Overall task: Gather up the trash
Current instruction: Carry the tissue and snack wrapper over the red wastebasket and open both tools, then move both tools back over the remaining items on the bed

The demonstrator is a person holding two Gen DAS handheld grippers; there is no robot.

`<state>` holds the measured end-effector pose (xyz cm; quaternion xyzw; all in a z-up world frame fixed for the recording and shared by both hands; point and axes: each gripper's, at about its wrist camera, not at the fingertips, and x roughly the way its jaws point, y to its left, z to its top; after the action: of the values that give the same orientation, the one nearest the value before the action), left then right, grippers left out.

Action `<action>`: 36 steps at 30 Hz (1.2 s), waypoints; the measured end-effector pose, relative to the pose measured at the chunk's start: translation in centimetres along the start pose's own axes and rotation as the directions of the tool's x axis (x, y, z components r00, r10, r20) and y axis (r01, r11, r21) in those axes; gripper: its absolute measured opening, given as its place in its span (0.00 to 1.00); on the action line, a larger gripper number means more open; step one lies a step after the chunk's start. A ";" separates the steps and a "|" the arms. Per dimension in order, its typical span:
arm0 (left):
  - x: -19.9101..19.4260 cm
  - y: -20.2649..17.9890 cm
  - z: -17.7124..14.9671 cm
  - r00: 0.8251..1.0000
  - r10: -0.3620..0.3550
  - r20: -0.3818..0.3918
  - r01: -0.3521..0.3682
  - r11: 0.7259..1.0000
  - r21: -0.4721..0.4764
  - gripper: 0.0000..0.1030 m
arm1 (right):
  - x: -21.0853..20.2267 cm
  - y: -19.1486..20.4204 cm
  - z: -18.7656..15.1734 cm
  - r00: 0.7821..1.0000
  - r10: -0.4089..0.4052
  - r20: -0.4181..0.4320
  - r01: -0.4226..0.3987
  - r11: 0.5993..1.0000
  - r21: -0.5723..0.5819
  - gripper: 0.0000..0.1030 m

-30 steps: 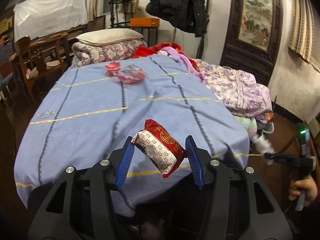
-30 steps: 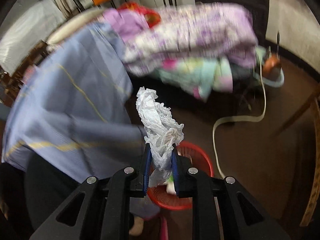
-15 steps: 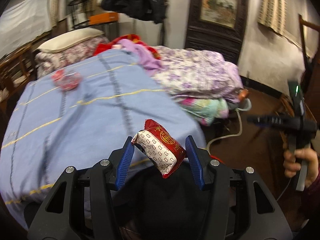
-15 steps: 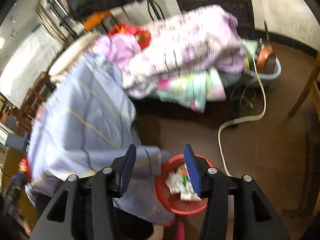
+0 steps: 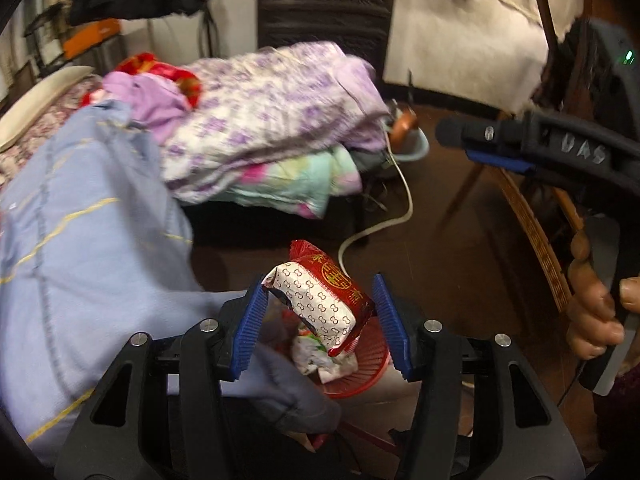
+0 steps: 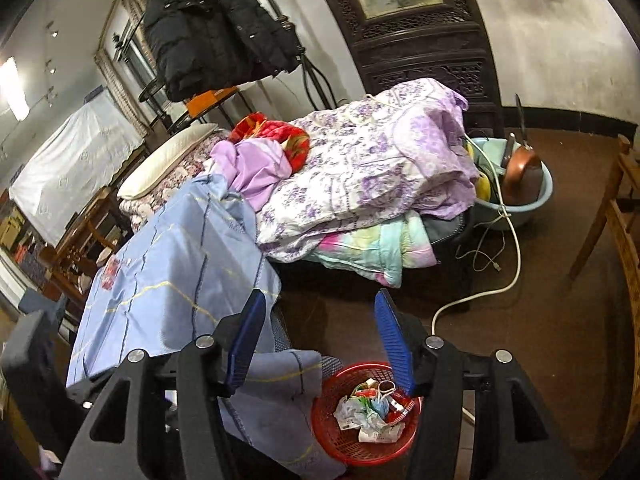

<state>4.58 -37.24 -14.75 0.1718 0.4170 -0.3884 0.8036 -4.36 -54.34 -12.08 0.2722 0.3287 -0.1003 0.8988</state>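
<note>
1. Far left: a bed under a blue sheet [image 6: 172, 280] with yellow and dark stripes. One corner of the sheet hangs off the bed's end, just beside the basket.
2. A small red item [image 6: 109, 269] lies on the sheet toward its far side; too small to identify.
3. Left gripper [image 5: 320, 320]: jaws partly apart and just opened wider. A red-and-white snack wrapper [image 5: 320, 300] sits between the blue pads. Its left corner touches the left pad; the right end seems to stand clear of the right pad, though motion blur makes this uncertain. So the wrapper looks loose or just released rather than pinched.
4. The wrapper is directly above the red basket [image 5: 360, 376], which stands on the brown floor.
5. Right gripper [image 6: 320, 338]: jaws well apart, just opened further, nothing between them. It hangs above the basket [image 6: 340, 444], apart from it. In the left wrist view it shows at the upper right, gripped by a hand [image 5: 592, 312].
6. Basket contents: crumpled white paper [image 6: 352, 412], with red and green scraps mixed in.
7. Right of the bed: piled purple-flowered quilts [image 6: 368, 168], then a white cable [image 6: 500, 288] trailing across the floor.
8. Far right: a pale blue basin [image 6: 536, 204] holding a copper-coloured pot.
</note>
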 end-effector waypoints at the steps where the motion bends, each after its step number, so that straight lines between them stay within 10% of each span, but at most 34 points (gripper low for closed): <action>1: 0.6 -0.4 0.1 1.000 0.000 -0.012 0.000 1.000 0.007 0.60 | 0.0 -0.4 0.0 1.000 -0.002 0.001 0.002 1.000 0.010 0.54; 18: -5.5 3.4 -0.6 0.987 0.111 0.119 -0.098 0.989 -0.106 0.82 | -1.9 3.3 -0.3 1.000 0.008 0.029 -0.005 0.997 -0.078 0.56; 29: -13.9 8.7 -3.3 0.934 0.233 0.269 -0.167 0.955 -0.246 0.89 | -5.0 12.1 -0.8 0.995 0.082 0.062 -0.065 0.969 -0.237 0.65; 36: -16.1 16.2 -5.7 0.906 0.334 0.258 -0.210 0.887 -0.412 0.91 | -1.9 17.9 -2.7 0.993 0.115 -0.011 -0.114 0.949 -0.296 0.72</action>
<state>8.29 -15.73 -6.01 0.0069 0.3180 -0.2061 0.9254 -0.87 -37.92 -4.97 0.1529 0.3208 0.0014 0.9347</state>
